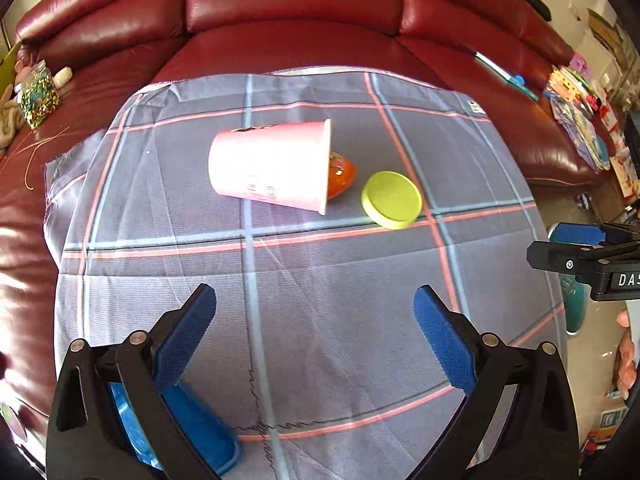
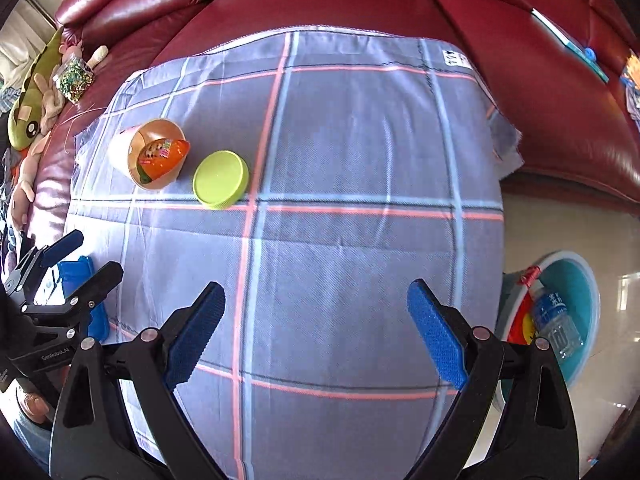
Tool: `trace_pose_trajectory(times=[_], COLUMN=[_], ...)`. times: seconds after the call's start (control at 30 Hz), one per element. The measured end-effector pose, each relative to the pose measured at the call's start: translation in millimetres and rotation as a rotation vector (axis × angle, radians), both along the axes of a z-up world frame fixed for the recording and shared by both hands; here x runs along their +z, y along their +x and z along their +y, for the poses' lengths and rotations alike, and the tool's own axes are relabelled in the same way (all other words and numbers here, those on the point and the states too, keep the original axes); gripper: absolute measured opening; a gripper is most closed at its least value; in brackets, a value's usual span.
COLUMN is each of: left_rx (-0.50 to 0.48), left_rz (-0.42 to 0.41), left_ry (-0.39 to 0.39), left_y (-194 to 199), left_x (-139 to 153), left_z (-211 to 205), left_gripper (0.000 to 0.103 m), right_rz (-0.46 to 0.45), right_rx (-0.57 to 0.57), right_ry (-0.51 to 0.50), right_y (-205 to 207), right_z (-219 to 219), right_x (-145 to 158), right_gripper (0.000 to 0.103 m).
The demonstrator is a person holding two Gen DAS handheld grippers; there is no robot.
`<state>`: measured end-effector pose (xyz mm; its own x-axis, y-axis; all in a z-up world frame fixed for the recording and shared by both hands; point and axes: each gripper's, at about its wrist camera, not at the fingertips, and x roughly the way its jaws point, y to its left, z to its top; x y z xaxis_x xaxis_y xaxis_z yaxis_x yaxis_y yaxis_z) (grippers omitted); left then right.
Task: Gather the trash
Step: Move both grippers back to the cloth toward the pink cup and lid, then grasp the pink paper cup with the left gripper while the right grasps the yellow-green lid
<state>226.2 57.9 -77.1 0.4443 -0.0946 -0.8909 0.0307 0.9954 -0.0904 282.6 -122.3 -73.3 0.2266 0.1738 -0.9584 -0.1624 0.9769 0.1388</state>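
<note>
From your left gripper's view, the cup (image 1: pixel 272 164) lay on its side on the cloth (image 1: pixel 320 280) at twelve o'clock, a wrapper (image 1: pixel 340 174) in its mouth, the lid (image 1: pixel 392 199) just beside at one o'clock, the sofa (image 1: pixel 292 8) behind.

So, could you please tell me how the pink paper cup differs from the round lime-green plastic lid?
The pink paper cup lies tipped on its side; the round lime-green plastic lid lies flat. The cup is larger and holds an orange wrapper; the lid holds nothing. Both rest on the checked cloth, ungrasped.
</note>
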Motion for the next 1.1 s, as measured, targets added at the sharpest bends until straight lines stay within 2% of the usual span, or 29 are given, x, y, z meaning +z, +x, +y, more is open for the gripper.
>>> trace_pose_trajectory(times=[0.17, 0.23, 0.3, 0.37, 0.5, 0.6, 0.93, 1.0, 1.1], left_rx=[0.049, 0.074, 0.098, 0.108, 0.143, 0.158, 0.193, 0.2, 0.178], left_rz=[0.028, 0.025, 0.023, 0.023, 0.03, 0.052, 0.119, 0.14, 0.142], left_ry=[0.013, 0.027, 0.023, 0.027, 0.098, 0.123, 0.207, 0.177, 0.085], left_y=[29.6, 41.9, 56.1, 69.4, 84.7, 84.1, 57.0, 51.6, 37.9], left_x=[-5.5, -4.0, -2.6, -2.9, -9.9, -18.0, -32.8, -34.3, -25.7], left_z=[12.2, 13.4, 14.3, 12.5, 11.9, 21.1, 71.6, 81.7, 87.2], left_gripper=[0.099, 0.099, 0.099, 0.099, 0.099, 0.099, 0.099, 0.099, 0.099], right_rz=[-0.017, -0.021, -0.016, -0.01, -0.006, -0.004, 0.0, 0.006, 0.002], right_rx=[0.011, 0.011, 0.013, 0.013, 0.028, 0.044, 0.112, 0.126, 0.145], right_ry=[-0.001, -0.004, 0.002, 0.008, 0.014, 0.028, 0.029, 0.026, 0.014], right_y=[27.4, 36.2, 44.9, 51.0, 57.0, 58.1, 52.9, 51.7, 50.6], right_z=[14.2, 16.4, 17.9, 17.8, 21.4, 27.4, 59.5, 65.6, 73.3], right_x=[-2.1, -3.8, -7.1, -10.2, -13.2, -12.8, -12.0, -12.7, -10.3], right_gripper=[0.087, 0.079, 0.077, 0.066, 0.059, 0.055, 0.055, 0.055, 0.055])
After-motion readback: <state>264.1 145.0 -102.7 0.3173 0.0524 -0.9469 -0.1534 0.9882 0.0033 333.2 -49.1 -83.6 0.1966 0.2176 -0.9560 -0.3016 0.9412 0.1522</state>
